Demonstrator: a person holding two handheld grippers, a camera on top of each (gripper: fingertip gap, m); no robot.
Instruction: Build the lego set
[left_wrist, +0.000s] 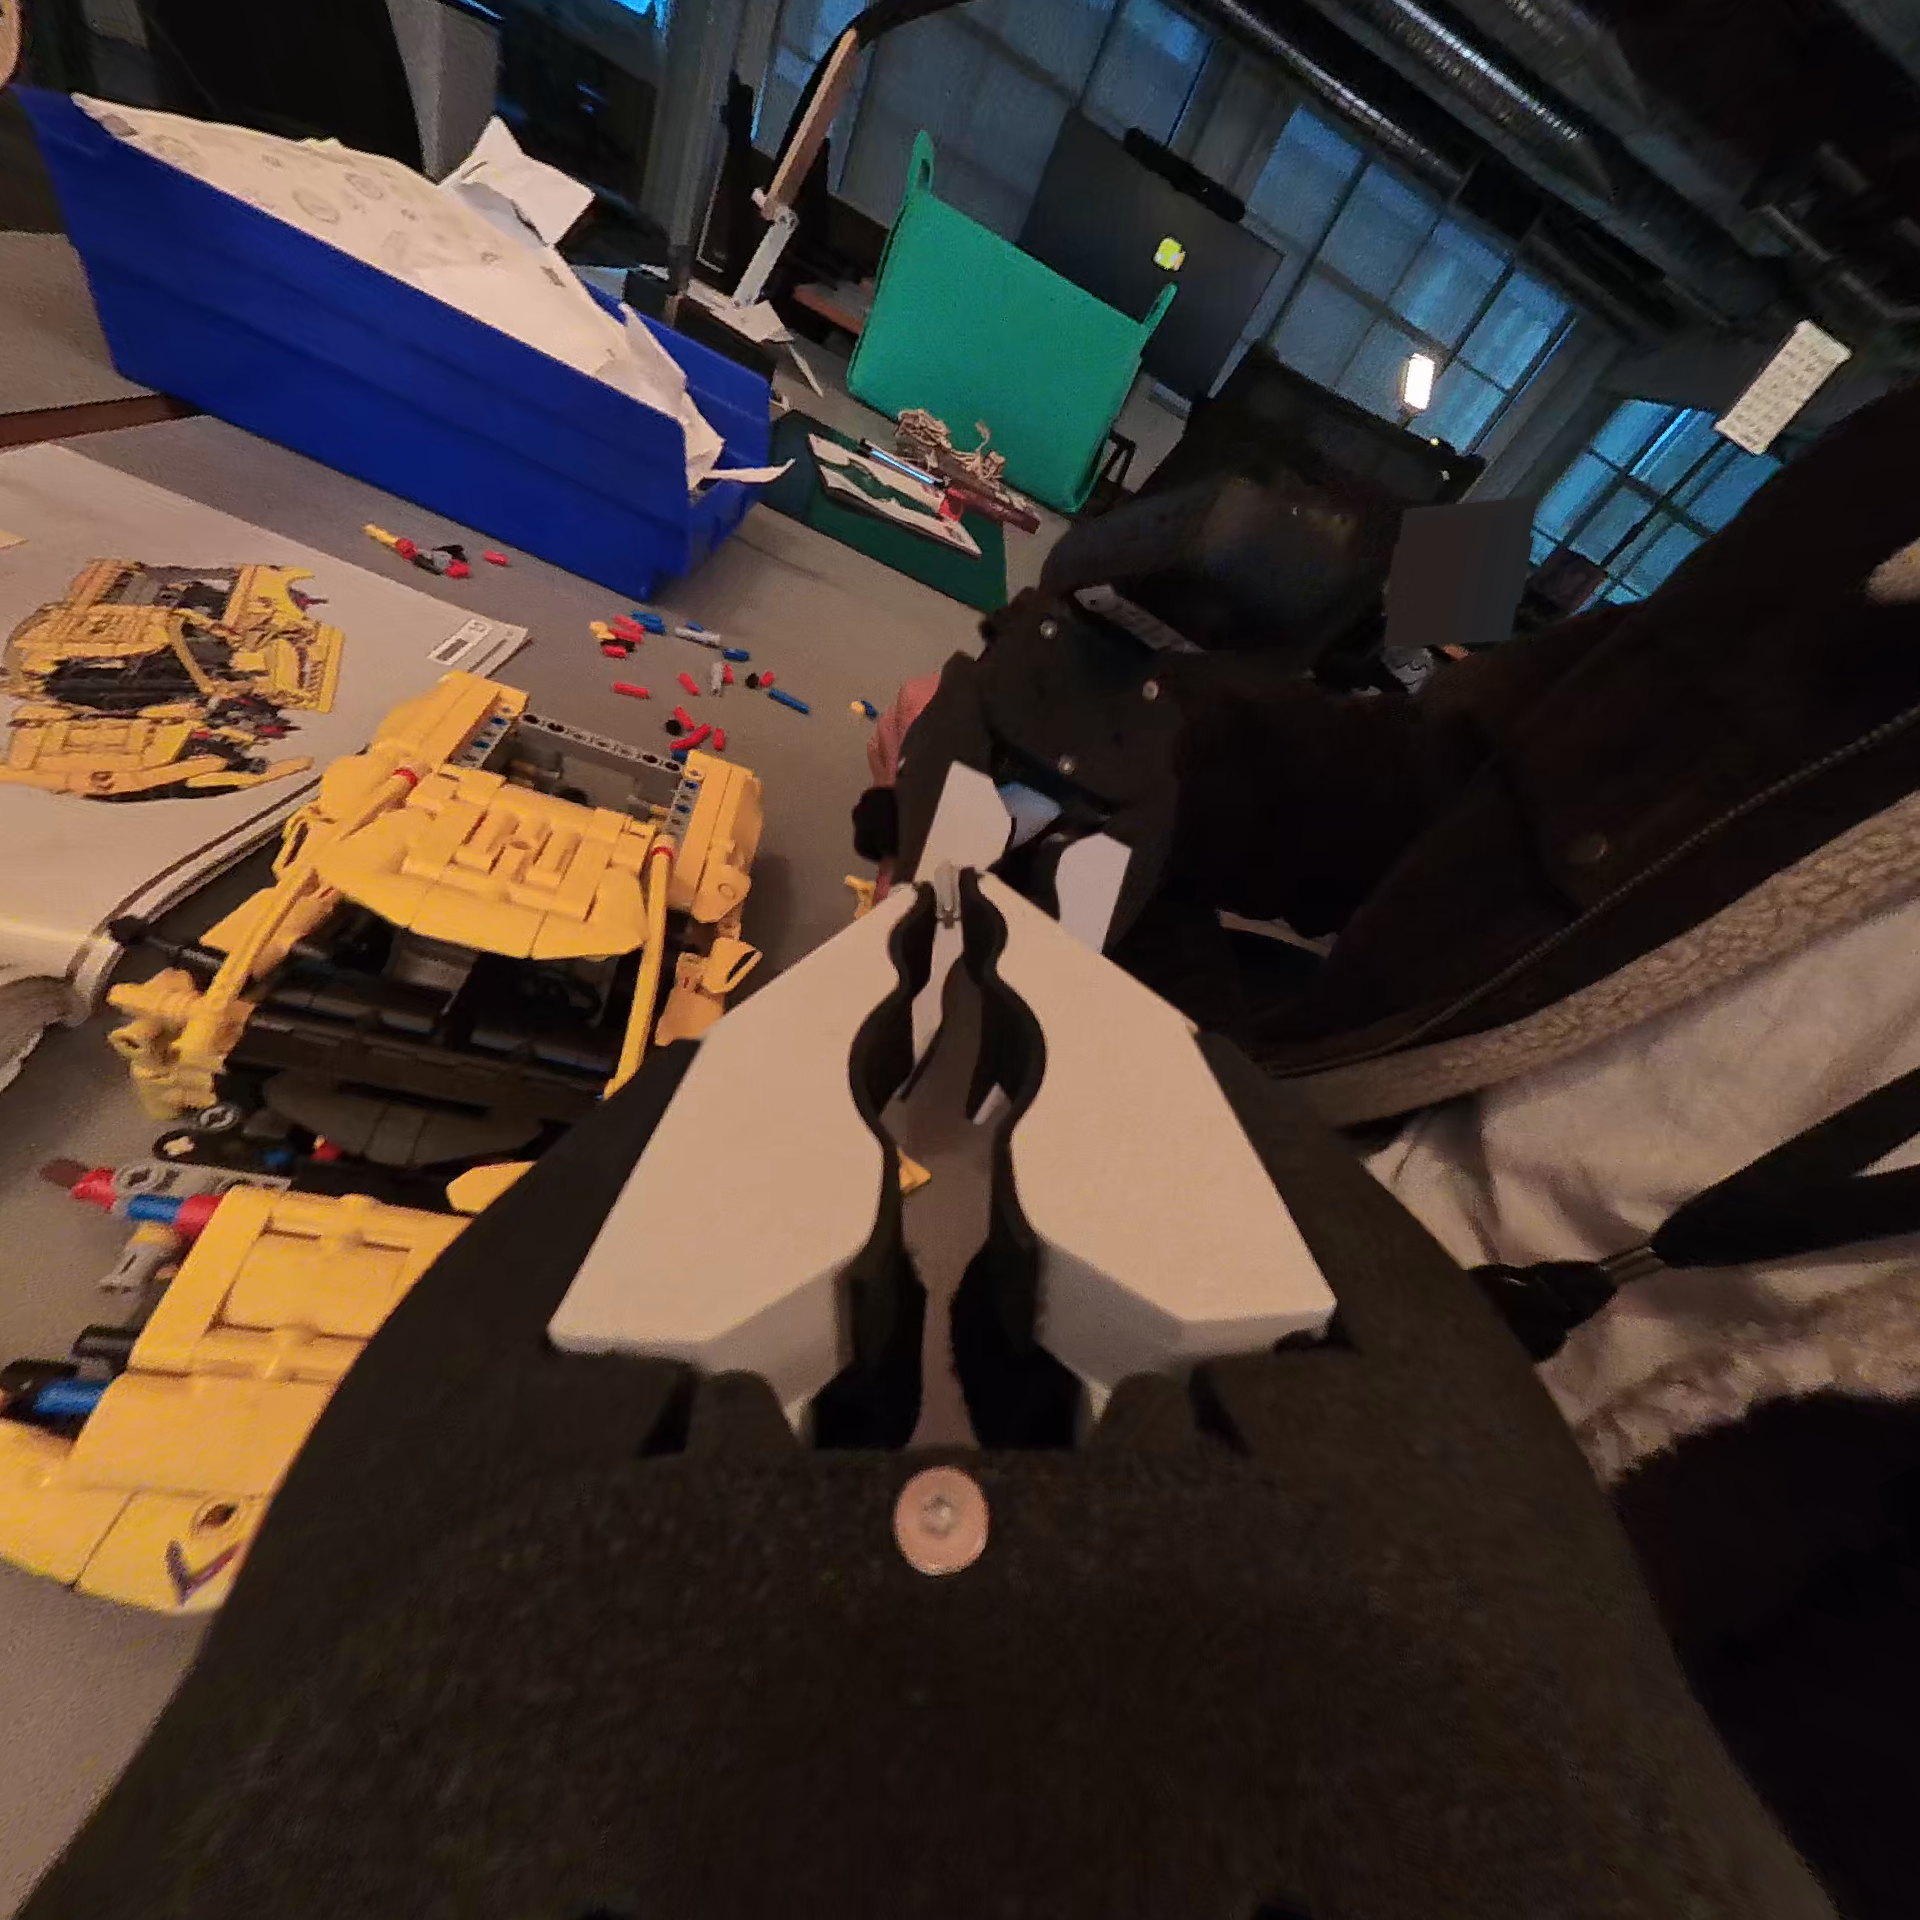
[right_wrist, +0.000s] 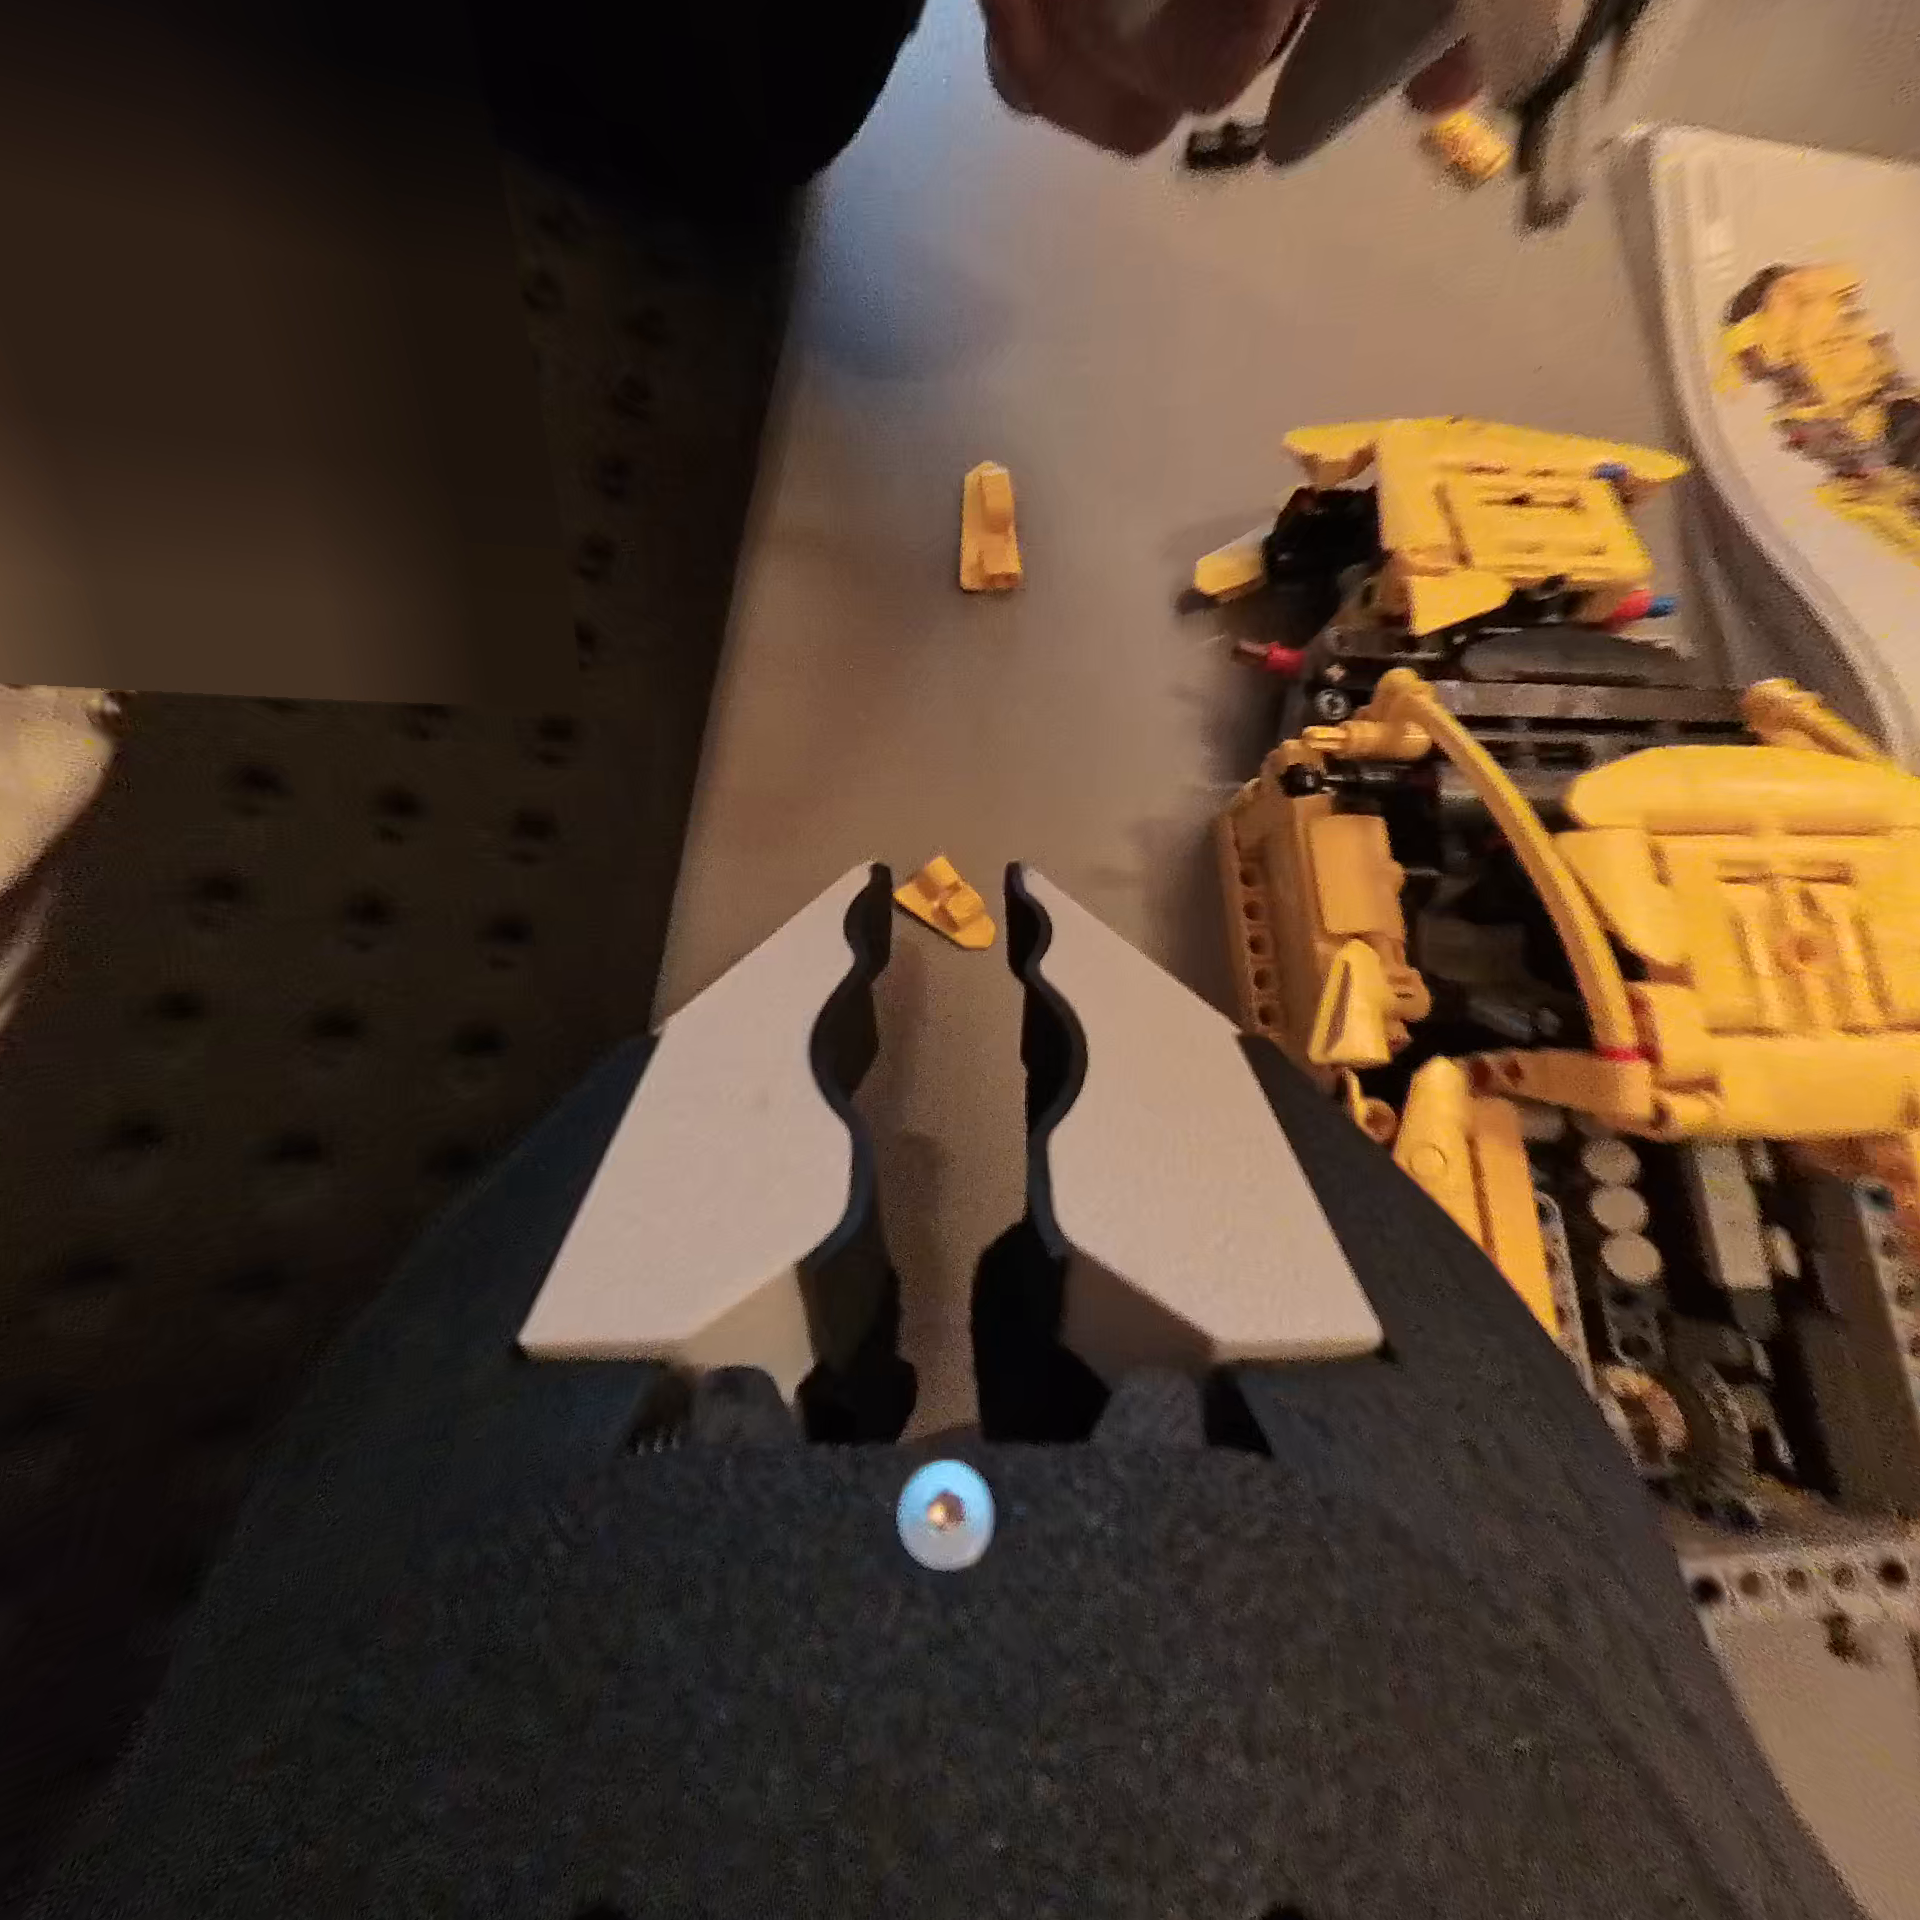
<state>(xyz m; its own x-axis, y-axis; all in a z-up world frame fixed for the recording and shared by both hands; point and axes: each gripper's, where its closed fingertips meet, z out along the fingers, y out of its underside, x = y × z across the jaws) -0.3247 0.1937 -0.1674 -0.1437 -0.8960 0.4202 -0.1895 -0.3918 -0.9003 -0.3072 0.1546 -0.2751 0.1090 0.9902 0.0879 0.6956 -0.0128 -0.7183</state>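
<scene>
Yellow wedge piece (right_wrist: 943, 902) on desk (right_wrist: 935, 312) left of car model (right_wrist: 1558, 935), between parted right tool (right_wrist: 948, 883) tips. Light, rigid, slippery; grip flat sides. Left tool (left_wrist: 943, 896) pinches small grey pin (left_wrist: 945, 894).

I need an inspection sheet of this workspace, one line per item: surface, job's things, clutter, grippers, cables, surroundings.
Surface: grey table, partly covered.
Job's things: yellow lego vehicle; separate yellow section; instruction booklet; two small yellow pieces lying apart.
Clutter: loose red, blue and black pins; blue bin holding papers.
Grippers: left gripper shut on small grey pin; right gripper open above a yellow piece.
Cables: nothing seen.
Surroundings: green bag, windows.
</scene>
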